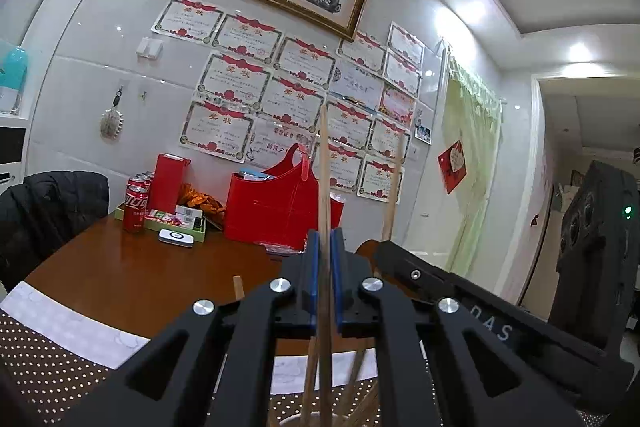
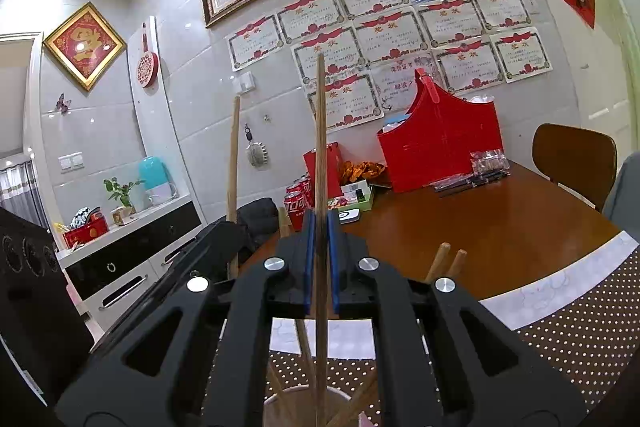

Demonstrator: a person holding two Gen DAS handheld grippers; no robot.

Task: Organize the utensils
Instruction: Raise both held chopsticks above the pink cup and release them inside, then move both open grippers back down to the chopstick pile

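My left gripper (image 1: 326, 233) is shut on a wooden chopstick (image 1: 323, 163) that stands upright between its blue pads. The stick's lower end drops among several other chopsticks (image 1: 308, 383) below the jaws. My right gripper (image 2: 320, 214) is likewise shut on an upright chopstick (image 2: 320, 131), whose lower end reaches into a white cup (image 2: 280, 401) holding more chopsticks. The two grippers sit side by side. The right gripper's black body (image 1: 404, 259) and its stick (image 1: 394, 183) show in the left wrist view. The left gripper's body (image 2: 220, 235) and its stick (image 2: 233, 163) show in the right wrist view.
The cup stands on a dotted brown placemat (image 2: 580, 331) on a brown wooden table (image 1: 160, 267). Further back are a red basket (image 1: 276, 203), cola cans (image 1: 136, 207), a green tray with packets (image 1: 176, 225), a jacket-draped chair (image 1: 52, 203) and a wooden chair (image 2: 576, 163).
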